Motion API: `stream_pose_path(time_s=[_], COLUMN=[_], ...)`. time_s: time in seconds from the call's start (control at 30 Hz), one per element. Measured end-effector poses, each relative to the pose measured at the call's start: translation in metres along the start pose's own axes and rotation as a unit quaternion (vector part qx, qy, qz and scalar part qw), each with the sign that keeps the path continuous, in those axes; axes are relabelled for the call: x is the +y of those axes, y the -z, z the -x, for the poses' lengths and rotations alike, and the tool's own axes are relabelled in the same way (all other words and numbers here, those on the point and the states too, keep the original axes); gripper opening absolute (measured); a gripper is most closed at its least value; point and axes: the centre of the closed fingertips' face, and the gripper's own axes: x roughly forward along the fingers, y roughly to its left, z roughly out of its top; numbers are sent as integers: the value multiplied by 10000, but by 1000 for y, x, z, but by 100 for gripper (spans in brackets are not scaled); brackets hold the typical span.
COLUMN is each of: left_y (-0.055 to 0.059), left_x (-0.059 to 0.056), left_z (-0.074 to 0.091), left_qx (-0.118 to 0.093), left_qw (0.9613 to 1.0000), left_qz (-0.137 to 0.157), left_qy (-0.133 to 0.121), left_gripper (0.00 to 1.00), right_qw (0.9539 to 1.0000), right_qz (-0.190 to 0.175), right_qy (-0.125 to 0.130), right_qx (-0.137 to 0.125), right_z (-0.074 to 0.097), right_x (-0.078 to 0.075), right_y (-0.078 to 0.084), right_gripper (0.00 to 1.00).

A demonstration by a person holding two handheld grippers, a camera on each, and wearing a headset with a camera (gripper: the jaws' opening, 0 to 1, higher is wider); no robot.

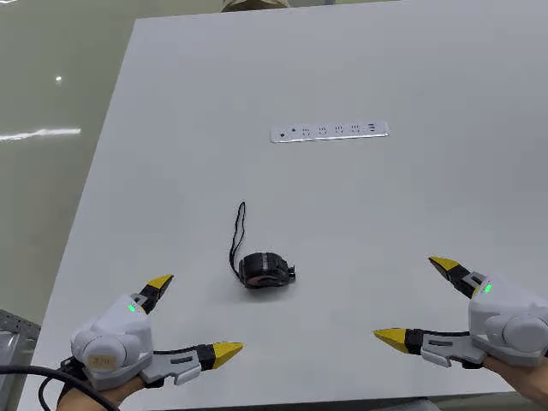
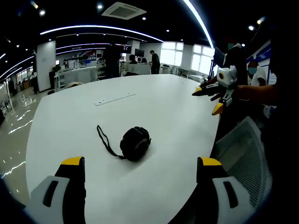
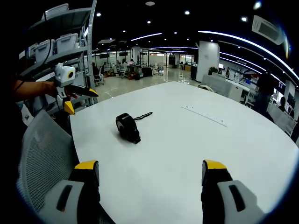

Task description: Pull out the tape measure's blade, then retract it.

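Left gripper (image 1: 197, 314) wide open at lower left, right gripper (image 1: 413, 298) wide open at lower right, flanking the untouched black tape measure (image 1: 266, 269) mid-frame on the white worktop (image 1: 385, 205), likely poised to steady its case and draw the blade.

The left gripper (image 1: 193, 315) hovers near the tape measure (image 1: 265, 269), to its left, jaws spread wide. The right gripper (image 1: 417, 300) hangs farther from the tape measure, to its right, jaws likewise wide apart.
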Motion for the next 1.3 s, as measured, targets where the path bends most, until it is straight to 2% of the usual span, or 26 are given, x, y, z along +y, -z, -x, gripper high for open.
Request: stream_pose_path(time_s=[0.5, 0.93, 1.3], left_y=[3, 2, 2], left_x=[1, 2, 6], left_z=[-2, -11, -23], left_qx=[144, 241, 390], left_qw=[9996, 9987, 9958], left_qz=[-218, -387, -730], left_qy=[56, 223, 391], left_gripper=[95, 87, 79], right_qw=[9999, 9993, 9974], right_qz=[71, 262, 497], right_qy=[-88, -275, -509], right_qx=[27, 65, 150], right_z=[0, -6, -14], right_x=[1, 0, -1], right_y=[1, 0, -1], right_gripper=[89, 83, 75])
